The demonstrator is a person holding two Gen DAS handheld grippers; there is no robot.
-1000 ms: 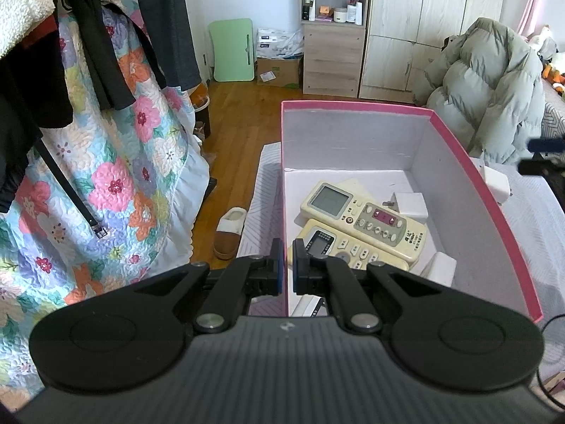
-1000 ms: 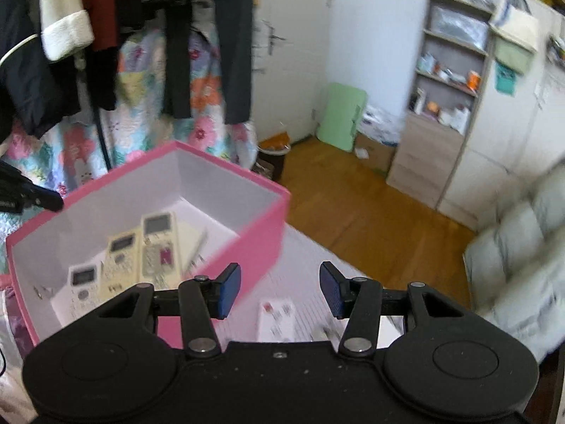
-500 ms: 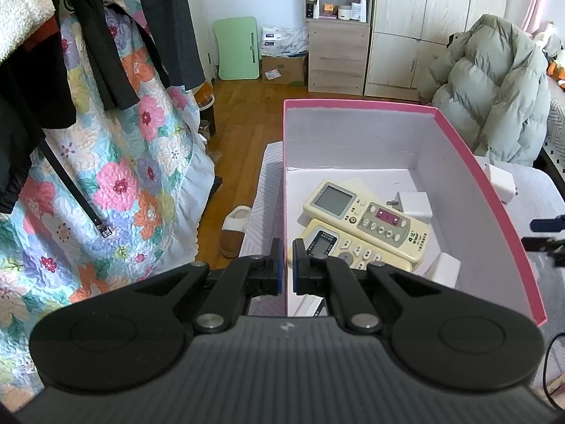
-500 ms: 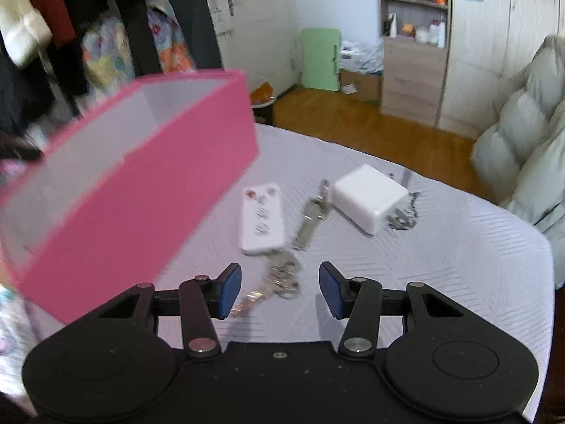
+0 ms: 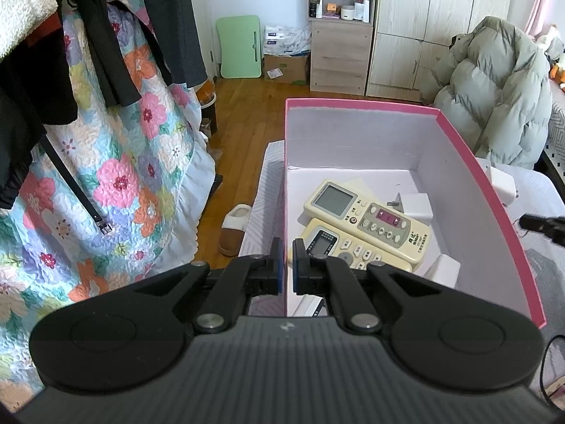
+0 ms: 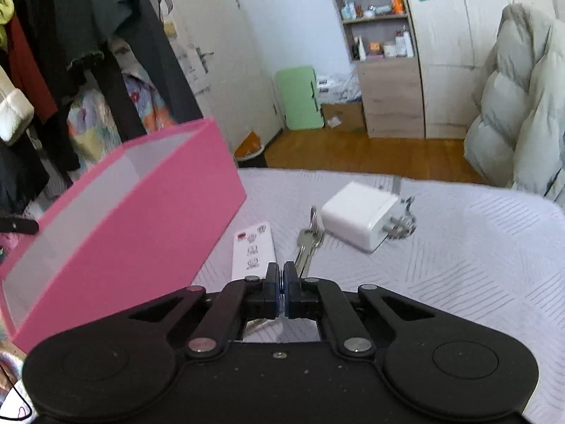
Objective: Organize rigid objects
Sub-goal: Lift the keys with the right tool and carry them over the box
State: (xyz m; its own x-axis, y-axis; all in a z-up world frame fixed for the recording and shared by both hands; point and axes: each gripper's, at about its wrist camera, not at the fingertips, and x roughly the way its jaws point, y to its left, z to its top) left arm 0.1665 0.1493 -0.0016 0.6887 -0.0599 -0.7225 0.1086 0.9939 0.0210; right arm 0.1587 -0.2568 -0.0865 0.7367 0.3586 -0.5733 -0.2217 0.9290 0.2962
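Observation:
A pink box (image 5: 353, 134) with a white inside stands on the grey patterned cloth. It holds two cream remotes (image 5: 374, 219) and white chargers (image 5: 415, 205). My left gripper (image 5: 286, 261) is shut on the box's left wall, one finger on each side. To the right of the box (image 6: 141, 219), a small white remote (image 6: 254, 251), a bunch of keys (image 6: 307, 243) and a white charger (image 6: 360, 215) lie on the cloth. My right gripper (image 6: 282, 275) sits low over the near end of the keys, its pads pressed together on them; a key blade sticks out ahead.
Hanging clothes and a floral quilt (image 5: 116, 183) crowd the left side. A slipper (image 5: 235, 229) lies on the wooden floor beyond the cloth's edge. A puffy grey coat (image 5: 494, 92) sits at the back right, with a shelf unit (image 5: 340, 35) and wardrobe behind.
My right gripper came down from above the box to the cloth beside it and closed its jaws on the keys. The left gripper and the box have not moved.

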